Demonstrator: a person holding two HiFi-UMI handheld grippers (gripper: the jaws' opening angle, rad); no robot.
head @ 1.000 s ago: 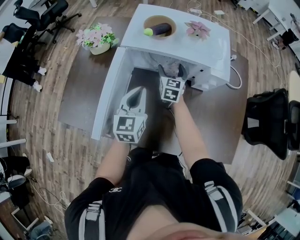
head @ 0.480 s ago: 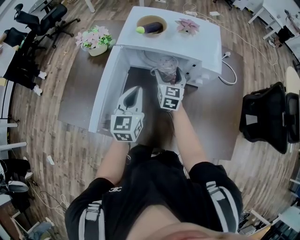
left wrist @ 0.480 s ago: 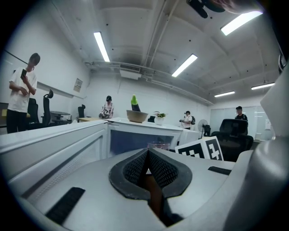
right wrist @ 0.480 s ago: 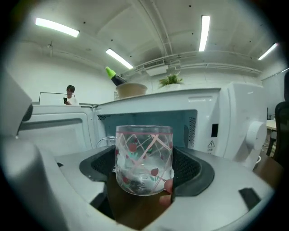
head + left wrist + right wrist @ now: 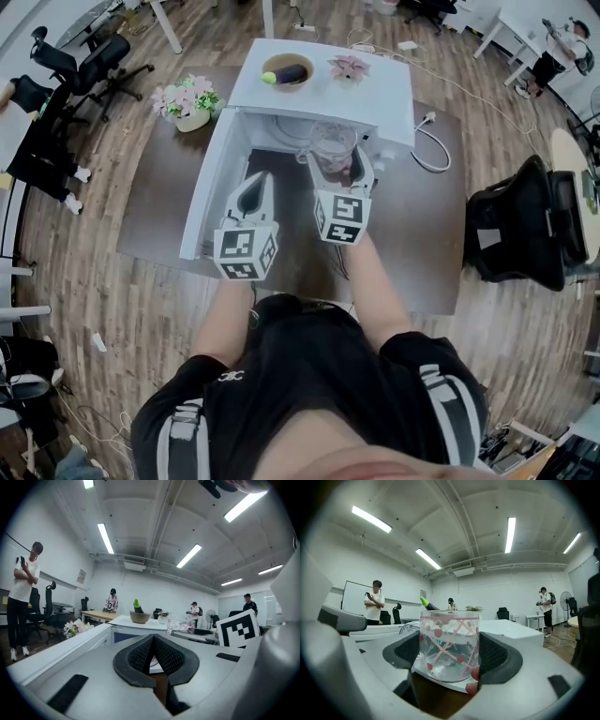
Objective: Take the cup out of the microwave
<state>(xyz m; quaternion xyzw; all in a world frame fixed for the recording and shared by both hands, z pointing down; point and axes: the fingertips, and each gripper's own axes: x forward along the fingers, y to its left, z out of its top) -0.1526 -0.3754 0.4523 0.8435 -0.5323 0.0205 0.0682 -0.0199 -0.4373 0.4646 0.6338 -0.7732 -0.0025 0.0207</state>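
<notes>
A clear glass cup [image 5: 450,645] with a red and pink pattern stands upright between the dark pads of my right gripper [image 5: 450,653], which is shut on it. In the head view the cup [image 5: 334,150] is held in front of the white microwave [image 5: 375,94], just outside its opening, with my right gripper [image 5: 336,169] behind it. My left gripper [image 5: 257,192] hangs beside the open microwave door [image 5: 212,183]; its pads [image 5: 143,654] meet with nothing between them.
On top of the microwave sit a wooden bowl [image 5: 287,71] with an aubergine and a green thing, and a small pink plant [image 5: 349,67]. A flower pot [image 5: 190,101] stands on the dark table [image 5: 155,187] at the left. A white cable [image 5: 428,150] trails right. Office chairs stand around.
My right gripper has drawn back towards me with the cup, bringing it out of the microwave's cavity. The left gripper has hardly moved.
</notes>
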